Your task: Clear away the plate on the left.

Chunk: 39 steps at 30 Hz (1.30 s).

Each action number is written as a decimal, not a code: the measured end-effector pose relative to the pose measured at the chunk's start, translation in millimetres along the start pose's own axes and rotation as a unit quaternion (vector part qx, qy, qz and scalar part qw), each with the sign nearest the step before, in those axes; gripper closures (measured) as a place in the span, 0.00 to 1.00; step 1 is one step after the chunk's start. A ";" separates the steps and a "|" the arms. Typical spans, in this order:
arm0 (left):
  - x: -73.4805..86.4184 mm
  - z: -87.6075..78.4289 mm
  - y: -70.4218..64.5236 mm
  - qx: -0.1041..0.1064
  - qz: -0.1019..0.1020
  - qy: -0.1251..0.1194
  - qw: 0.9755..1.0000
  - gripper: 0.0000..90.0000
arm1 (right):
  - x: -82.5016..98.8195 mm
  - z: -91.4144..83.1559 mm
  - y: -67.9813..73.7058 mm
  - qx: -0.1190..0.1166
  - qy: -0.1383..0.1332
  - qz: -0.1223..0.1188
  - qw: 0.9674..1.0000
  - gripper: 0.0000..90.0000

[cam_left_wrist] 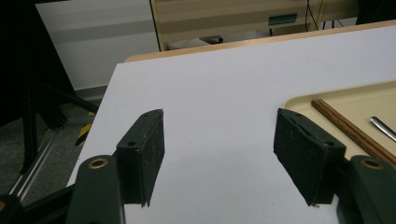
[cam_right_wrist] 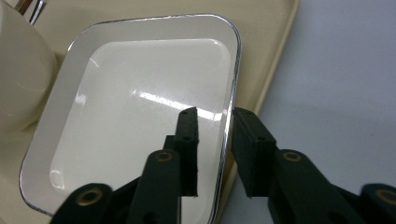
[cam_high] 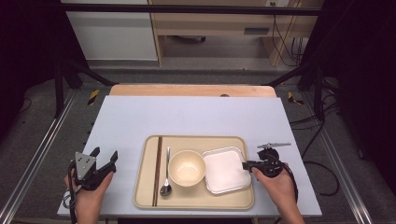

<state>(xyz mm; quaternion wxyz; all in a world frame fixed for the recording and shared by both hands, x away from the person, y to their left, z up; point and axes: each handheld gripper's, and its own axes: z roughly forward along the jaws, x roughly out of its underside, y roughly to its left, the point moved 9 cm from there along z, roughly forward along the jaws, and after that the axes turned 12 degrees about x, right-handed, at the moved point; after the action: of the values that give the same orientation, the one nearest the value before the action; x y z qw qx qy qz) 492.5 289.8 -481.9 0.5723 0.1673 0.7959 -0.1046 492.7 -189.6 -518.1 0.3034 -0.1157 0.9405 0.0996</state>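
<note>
A beige tray [cam_high: 140,186] at the table's near middle carries a pair of brown chopsticks [cam_high: 157,170], a metal spoon [cam_high: 166,177], a cream bowl [cam_high: 187,168] and a white square plate [cam_high: 226,170]. My right gripper [cam_high: 245,165] reaches the plate's right edge. In the right gripper view its jaws [cam_right_wrist: 215,116] straddle the plate's rim [cam_right_wrist: 229,93] with a gap on either side, so it is open; the bowl [cam_right_wrist: 21,79] sits to the left there. My left gripper [cam_high: 105,153] rests left of the tray, open [cam_left_wrist: 217,140] over bare table, with nothing between its fingers.
A small metal piece [cam_high: 273,145] lies on the white table top [cam_high: 187,116] just beyond my right hand. The tray's corner [cam_left_wrist: 303,100], chopsticks [cam_left_wrist: 348,130] and spoon handle [cam_left_wrist: 383,127] sit right of my left jaws. Cables lie on the floor at right.
</note>
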 end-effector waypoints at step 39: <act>-1.1 14.7 -25.9 0.112 0.033 -0.027 0.993 0.16 | -29.4 -23.2 -57.4 0.104 -0.271 -0.007 0.957 0.11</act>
<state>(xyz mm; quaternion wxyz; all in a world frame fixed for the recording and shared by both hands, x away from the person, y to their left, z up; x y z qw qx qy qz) 495.7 260.5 -486.3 0.5746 0.2533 0.7575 -0.1787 519.2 -245.6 -488.9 0.5579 -0.0583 0.8275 0.0266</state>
